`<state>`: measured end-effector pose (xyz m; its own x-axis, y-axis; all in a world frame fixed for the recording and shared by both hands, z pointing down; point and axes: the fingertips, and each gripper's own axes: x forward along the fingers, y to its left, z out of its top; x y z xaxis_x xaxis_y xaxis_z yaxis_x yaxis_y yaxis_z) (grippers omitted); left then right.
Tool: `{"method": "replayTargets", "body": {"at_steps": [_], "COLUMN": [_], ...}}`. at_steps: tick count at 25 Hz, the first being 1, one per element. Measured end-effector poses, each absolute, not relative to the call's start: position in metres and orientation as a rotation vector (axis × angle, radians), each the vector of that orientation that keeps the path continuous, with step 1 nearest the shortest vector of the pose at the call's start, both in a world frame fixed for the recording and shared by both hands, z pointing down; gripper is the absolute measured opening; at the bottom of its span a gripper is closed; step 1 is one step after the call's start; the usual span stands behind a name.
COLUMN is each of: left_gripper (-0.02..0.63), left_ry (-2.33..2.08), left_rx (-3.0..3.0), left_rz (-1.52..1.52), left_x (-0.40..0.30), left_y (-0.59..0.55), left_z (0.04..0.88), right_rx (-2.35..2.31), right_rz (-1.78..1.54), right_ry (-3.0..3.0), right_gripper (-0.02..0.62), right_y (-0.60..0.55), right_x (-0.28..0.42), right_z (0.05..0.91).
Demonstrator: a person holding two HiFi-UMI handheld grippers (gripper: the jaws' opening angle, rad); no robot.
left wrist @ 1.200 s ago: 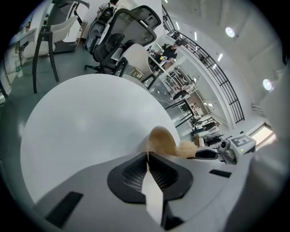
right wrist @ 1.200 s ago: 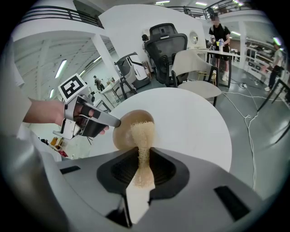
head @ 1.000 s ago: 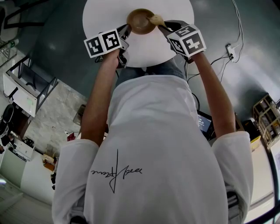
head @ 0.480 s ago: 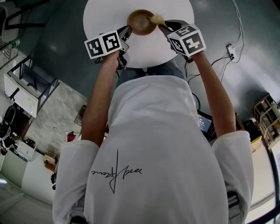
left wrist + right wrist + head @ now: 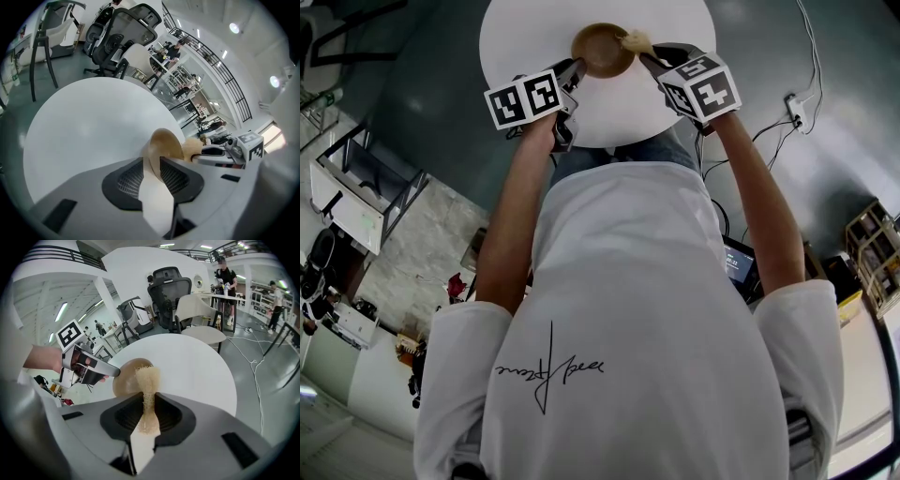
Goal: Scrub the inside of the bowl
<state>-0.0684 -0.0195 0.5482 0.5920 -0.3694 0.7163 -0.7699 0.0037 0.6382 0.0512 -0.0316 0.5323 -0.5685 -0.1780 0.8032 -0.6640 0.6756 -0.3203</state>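
Between L gripper (image 5: 152, 161) jaws: bowl (image 5: 602, 47) near rim. Jaws have just been opening, now spread, pads off it, prob. ending the steadying hold. R gripper (image 5: 147, 401) jaws pinch scrubber (image 5: 147, 378), tuft ahead of them at bowl's rim, ready to scrub; bowl sits on bench (image 5: 675, 28).

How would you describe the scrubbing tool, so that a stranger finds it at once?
Find the round white table; a brown wooden bowl stands on it. At the bowl's right rim the right gripper is shut on a pale fibrous scrubber, the only rough, straw-coloured thing there.
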Motion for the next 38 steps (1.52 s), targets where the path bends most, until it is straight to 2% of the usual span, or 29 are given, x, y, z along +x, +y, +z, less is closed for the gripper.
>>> {"method": "replayTargets", "body": {"at_steps": [10,33,38], "left_gripper": [0.132,0.132,0.115], "left_ry": [-0.987,-0.946,-0.97], "left_rx": [1.618,1.681,1.697], "left_rz": [0.391,0.376,0.367], "left_x": [-0.072,-0.084,-0.091], "left_y": [-0.021,-0.007,-0.006], "left_z": [0.542,0.515,0.508], "right_rx": [0.687,0.773,0.809], "right_rz": [0.8,0.789,0.808], "right_ry": [-2.102,-2.126,-2.139], "right_gripper": [0.084,0.084,0.084], "right_y": [-0.031,-0.029,-0.025], "right_x": [0.058,0.052,0.049], "right_z": [0.531,0.508,0.5]}}
